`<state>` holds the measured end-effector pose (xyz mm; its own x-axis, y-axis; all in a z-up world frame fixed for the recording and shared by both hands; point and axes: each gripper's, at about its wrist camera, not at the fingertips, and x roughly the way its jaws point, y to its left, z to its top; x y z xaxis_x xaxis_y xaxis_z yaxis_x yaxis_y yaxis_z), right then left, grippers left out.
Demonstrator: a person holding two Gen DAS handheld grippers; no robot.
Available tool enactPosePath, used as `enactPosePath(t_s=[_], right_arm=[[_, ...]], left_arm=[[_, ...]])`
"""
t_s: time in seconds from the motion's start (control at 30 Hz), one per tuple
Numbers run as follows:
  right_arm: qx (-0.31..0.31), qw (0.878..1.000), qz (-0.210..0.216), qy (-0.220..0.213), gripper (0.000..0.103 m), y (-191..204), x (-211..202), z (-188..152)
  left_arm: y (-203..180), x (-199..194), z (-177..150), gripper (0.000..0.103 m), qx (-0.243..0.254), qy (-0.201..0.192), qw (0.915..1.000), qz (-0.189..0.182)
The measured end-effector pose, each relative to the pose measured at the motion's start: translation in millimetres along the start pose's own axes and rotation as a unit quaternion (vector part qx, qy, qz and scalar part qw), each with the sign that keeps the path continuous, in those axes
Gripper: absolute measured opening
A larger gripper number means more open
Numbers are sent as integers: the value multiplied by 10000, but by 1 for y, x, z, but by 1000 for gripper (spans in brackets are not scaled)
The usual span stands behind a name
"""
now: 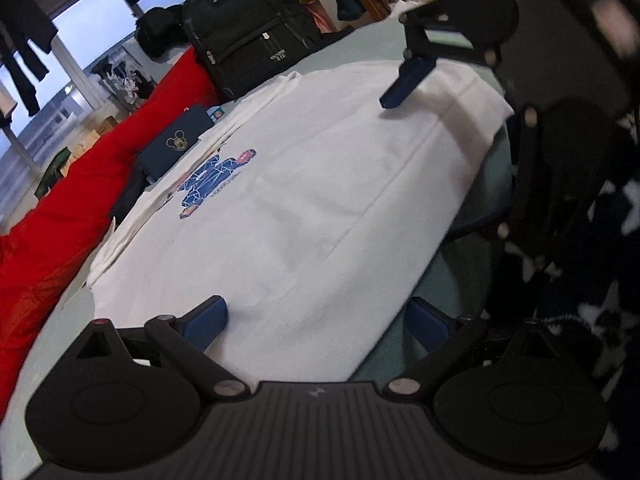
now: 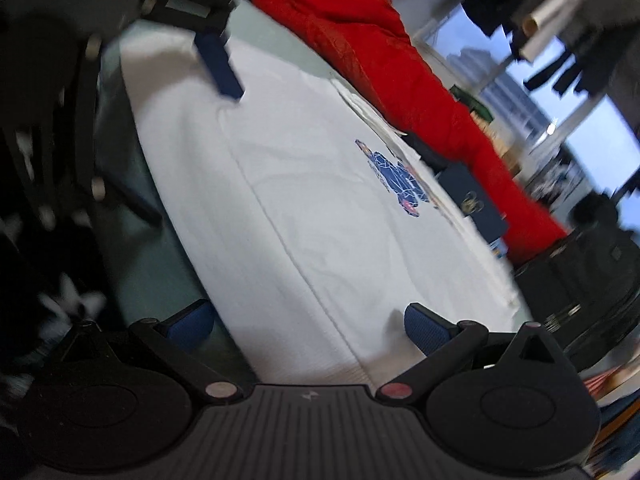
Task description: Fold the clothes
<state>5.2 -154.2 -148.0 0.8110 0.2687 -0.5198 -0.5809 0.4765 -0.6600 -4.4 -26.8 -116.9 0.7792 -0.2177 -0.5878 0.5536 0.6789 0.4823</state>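
The white shirt [image 1: 320, 184] is lying flat on the pale green surface [image 1: 384, 40]. The left claw [image 1: 320, 320] and right claw [image 2: 308, 320] are hovering released at opposite ends, each spread across the shirt's edge.

My surroundings: pale green tabletop [image 1: 32, 364]; red bedding [image 1: 60, 216] along its edge; black backpack [image 1: 248, 28]; large windows [image 1: 92, 28] (bluish daylight, buildings outside); dark clothes hanging [image 1: 24, 40] before the glass.
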Motion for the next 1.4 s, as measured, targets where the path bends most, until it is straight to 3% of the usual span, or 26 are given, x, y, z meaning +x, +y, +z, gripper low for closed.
enactPosePath(t_s=[0.17,0.3,0.53,0.73,1.0,1.2,1.4], right_arm=[[-196,9979,-503,-370,103,5,-19,2],[140,9948,-788,-636,103,-9,-34,10],[458,9919,-836,-835,103,-29,-48,17],[288,9957,-491,-734,103,-18,-33,21],[359,9899,-1337,-320,103,-23,-12,21],[639,9871,-1405,-428,103,-33,-20,23],[657,9875,-1409,-259,103,-36,-13,10]], left_arm=[[0,-7,6,96,87,-222,9997,35],[-6,-3,12,96,220,-300,9993,38],[0,-5,21,96,56,-470,9975,521],[17,-19,31,96,-374,-678,9942,741],[13,-17,20,96,-222,-538,9965,601],[7,-3,22,96,-183,-489,9960,731],[15,-4,11,96,13,-303,9927,1167]])
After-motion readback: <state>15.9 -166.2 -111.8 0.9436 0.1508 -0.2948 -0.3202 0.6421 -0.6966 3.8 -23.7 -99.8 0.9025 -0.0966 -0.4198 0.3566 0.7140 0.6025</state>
